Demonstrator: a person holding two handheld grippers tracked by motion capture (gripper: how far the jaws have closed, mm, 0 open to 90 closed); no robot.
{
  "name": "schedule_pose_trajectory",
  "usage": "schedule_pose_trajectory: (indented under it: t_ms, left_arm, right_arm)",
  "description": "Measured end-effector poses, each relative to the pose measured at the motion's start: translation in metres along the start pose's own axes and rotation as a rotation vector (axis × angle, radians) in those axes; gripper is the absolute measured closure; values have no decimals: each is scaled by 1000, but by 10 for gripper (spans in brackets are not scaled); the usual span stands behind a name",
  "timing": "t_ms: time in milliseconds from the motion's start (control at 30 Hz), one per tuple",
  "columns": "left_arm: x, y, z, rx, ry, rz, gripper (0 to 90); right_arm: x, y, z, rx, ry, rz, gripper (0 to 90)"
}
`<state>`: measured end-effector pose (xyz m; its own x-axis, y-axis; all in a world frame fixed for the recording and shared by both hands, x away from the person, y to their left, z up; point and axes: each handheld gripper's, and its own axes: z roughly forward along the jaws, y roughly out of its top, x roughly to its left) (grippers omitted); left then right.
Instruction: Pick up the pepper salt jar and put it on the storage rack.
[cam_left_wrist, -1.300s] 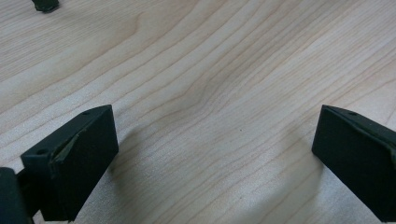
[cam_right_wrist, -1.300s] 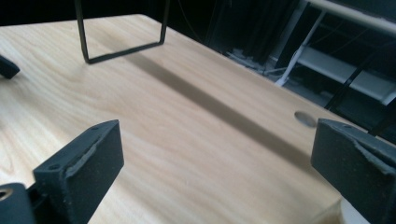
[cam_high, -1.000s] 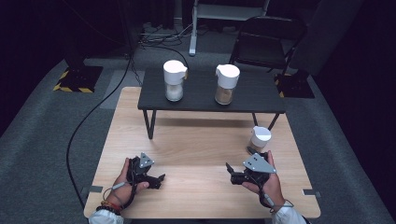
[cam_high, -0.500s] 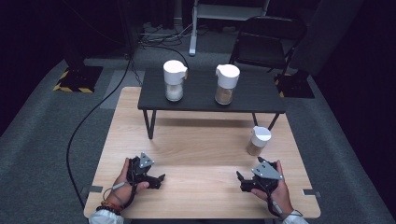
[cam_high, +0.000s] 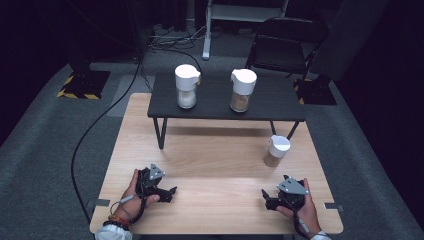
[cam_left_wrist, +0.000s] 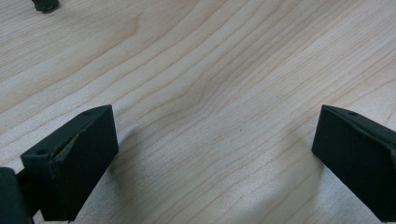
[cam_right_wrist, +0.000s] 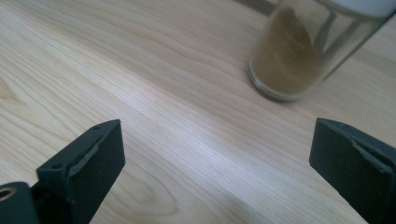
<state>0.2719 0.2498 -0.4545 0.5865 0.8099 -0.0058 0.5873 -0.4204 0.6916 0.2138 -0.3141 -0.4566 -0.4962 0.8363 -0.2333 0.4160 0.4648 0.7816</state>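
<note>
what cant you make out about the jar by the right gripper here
- Jar in the right gripper view: its white lid is cut off by the top edge.
- Jar in the high view: too small to tell what the brown powder is.
- Right gripper in the high view: too small to see how its jaws stand.

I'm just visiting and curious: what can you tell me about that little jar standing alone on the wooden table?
The little jar is clear, glass by the look of it, with a white cap and brownish powder filling its lower part. It stands upright on the light wooden table, right side, in front of the black shelf. Nothing grips it; the right tongs sit open nearby.
</note>
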Motion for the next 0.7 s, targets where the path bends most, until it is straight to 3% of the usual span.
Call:
schedule_pose_trajectory:
  t_ms: [300, 633, 700]
  left_arm:
    - [0, 0, 0, 0, 0, 0, 1]
    - [0, 0, 0, 0, 0, 2, 2]
    - [0, 0, 0, 0, 0, 0, 1]
  right_arm:
    - [-26, -10, 0, 56, 0, 80, 35]
    - [-41, -17, 2, 89, 1, 109, 26]
    - [-49, -18, 2, 99, 24, 142, 20]
